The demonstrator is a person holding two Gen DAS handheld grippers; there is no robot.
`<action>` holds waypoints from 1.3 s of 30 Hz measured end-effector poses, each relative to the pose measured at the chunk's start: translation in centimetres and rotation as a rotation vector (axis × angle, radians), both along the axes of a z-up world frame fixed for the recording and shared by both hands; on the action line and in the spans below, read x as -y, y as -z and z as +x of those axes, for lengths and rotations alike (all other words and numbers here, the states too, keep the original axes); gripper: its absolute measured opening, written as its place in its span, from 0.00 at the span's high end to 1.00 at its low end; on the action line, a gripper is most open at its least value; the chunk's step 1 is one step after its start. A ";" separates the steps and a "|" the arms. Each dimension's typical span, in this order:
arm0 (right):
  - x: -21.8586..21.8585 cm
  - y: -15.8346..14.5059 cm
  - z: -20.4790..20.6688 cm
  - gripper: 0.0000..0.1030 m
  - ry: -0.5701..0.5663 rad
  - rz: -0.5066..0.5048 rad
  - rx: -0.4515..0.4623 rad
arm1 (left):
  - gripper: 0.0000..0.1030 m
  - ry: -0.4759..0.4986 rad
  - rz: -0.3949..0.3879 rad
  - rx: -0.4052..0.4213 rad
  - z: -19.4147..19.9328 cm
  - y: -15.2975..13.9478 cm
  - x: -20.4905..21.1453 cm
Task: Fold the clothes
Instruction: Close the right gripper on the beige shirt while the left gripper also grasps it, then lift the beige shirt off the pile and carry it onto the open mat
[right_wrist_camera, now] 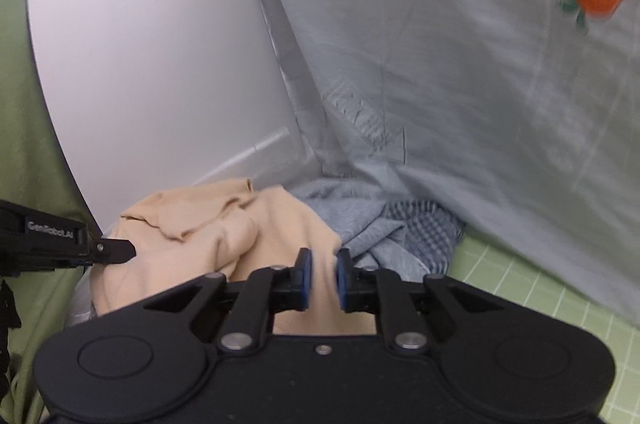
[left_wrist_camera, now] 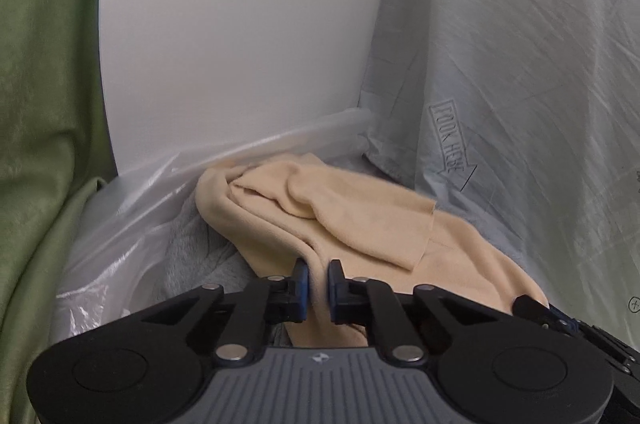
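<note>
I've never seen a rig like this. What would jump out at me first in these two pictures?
The beige garment, heaped mid-frame with both grippers' blue-padded jaws pinching its folds: left gripper, right gripper. Next, the orange strawberry print on the pale sheet at upper right, and the crumpled grey-blue clothes behind the beige one.

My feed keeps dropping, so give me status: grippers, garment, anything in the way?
Left gripper shut on beige garment. Right gripper shut on same garment. Grey clothes bunched beside it, clear plastic bag alongside.
</note>
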State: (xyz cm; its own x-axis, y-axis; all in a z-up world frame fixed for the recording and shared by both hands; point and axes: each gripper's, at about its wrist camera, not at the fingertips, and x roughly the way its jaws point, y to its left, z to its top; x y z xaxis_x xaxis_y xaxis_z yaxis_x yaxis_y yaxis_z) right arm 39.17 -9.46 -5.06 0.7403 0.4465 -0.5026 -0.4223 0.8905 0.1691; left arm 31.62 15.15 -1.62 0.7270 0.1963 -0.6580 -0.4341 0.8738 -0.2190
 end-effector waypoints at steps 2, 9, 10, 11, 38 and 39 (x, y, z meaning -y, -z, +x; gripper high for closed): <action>-0.3 -0.8 -0.9 0.87 -0.002 -0.018 0.023 | 0.91 0.007 0.042 0.017 -0.6 -0.8 0.6; -0.5 -1.1 -2.1 0.86 0.029 -0.055 0.015 | 0.93 0.045 0.033 0.073 -3.0 -3.1 1.7; -0.2 -1.1 -2.1 0.86 0.038 -0.045 0.005 | 0.93 0.061 0.017 0.090 -3.5 -3.6 1.9; 0.1 -1.1 -2.2 0.85 0.047 -0.036 -0.004 | 0.93 0.079 0.004 0.107 -4.0 -4.1 2.2; 35.2 -0.6 -30.5 0.51 0.788 -0.067 -0.302 | 0.95 0.603 -0.224 -0.076 -15.8 -0.1 33.6; 36.7 -1.1 -31.6 0.50 0.800 -0.077 -0.299 | 0.95 0.651 -0.253 -0.082 -16.8 0.2 36.1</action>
State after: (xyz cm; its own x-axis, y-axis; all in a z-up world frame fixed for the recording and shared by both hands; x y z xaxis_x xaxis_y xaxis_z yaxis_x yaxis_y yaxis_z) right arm 7.59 -46.14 -4.00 0.6492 -0.1971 -0.7346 0.3910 0.9149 0.1001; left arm 14.84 -20.92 -1.83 0.5907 -0.4287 -0.6836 0.1361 0.8880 -0.4392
